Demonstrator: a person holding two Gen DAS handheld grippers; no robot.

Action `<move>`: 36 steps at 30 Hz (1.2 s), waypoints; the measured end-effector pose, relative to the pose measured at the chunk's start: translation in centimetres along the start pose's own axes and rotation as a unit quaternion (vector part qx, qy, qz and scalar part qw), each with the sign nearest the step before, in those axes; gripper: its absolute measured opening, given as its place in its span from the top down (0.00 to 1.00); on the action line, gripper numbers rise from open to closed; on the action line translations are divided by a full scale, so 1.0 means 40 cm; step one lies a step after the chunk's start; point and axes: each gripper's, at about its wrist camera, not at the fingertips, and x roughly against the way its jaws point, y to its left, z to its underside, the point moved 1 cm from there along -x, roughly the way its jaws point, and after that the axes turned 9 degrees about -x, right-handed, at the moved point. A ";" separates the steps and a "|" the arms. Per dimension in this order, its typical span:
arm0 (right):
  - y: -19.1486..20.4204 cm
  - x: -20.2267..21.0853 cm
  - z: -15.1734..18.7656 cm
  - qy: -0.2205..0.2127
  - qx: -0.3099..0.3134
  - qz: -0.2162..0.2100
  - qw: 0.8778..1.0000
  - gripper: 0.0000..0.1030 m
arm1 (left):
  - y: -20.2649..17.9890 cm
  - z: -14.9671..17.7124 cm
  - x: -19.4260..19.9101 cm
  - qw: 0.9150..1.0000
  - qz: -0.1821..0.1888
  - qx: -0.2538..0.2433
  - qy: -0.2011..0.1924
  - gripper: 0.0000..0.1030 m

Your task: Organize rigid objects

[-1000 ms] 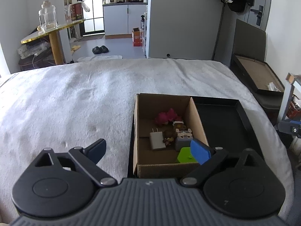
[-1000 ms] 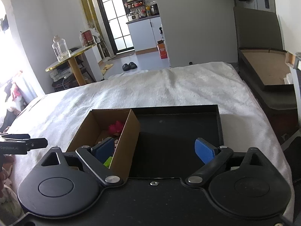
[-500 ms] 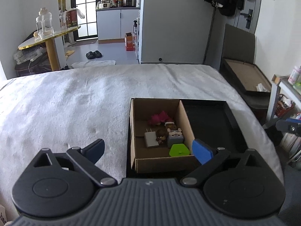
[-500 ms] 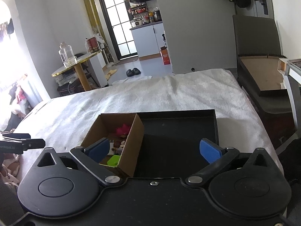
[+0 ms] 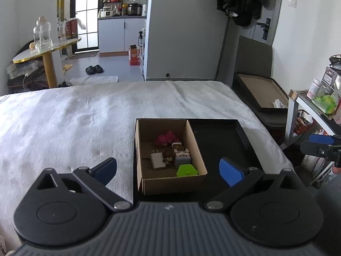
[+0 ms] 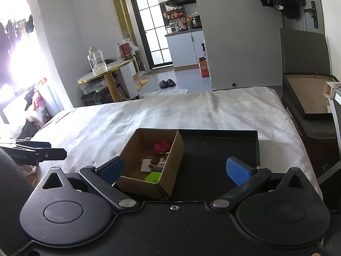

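Nearby: cardboard box (image 5: 170, 183); black tray (image 5: 242, 132)

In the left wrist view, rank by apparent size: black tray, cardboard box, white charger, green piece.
1. black tray
2. cardboard box, sitting in the tray's left part
3 and 4. white charger and green piece: they look about alike, and the green piece lies nearer the camera, so no ranking.

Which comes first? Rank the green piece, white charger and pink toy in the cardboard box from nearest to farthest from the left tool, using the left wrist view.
1. Green piece: front right corner of the box, nearest the left tool.
2. White charger: middle, toward the left wall.
3. Pink toy: back of the box, farthest.
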 end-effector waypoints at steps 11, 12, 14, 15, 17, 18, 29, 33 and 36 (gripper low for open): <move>0.024 0.030 0.009 0.003 0.013 -0.015 1.000 0.00 | -0.010 -0.011 0.049 1.000 0.011 -0.007 -0.018 0.01; 0.029 0.032 0.008 0.004 0.015 -0.015 1.000 0.00 | -0.011 -0.011 0.051 1.000 0.012 -0.007 -0.020 0.01; 0.037 0.036 0.009 0.004 0.018 -0.016 1.000 0.00 | -0.009 -0.008 0.056 1.000 0.012 -0.005 -0.021 0.01; 0.040 0.036 0.008 0.005 0.020 -0.016 1.000 0.00 | -0.008 -0.007 0.057 1.000 0.013 -0.003 -0.021 0.01; 0.046 0.041 0.009 0.007 0.019 -0.016 1.000 0.00 | -0.006 -0.006 0.055 1.000 0.020 0.002 -0.019 0.01; 0.050 0.041 0.008 0.008 0.019 -0.017 1.000 0.00 | -0.005 -0.005 0.052 1.000 0.025 0.005 -0.016 0.01; 0.082 0.026 0.007 0.031 0.019 -0.023 0.999 0.00 | -0.020 -0.004 0.038 0.998 0.055 0.007 -0.006 0.01; 0.077 0.017 0.009 0.044 0.004 -0.027 0.999 0.00 | -0.020 0.001 0.029 0.998 0.062 0.009 -0.001 0.01; 0.082 0.015 0.013 0.048 0.005 -0.028 0.998 0.00 | -0.019 0.005 0.021 0.998 0.065 0.009 0.003 0.01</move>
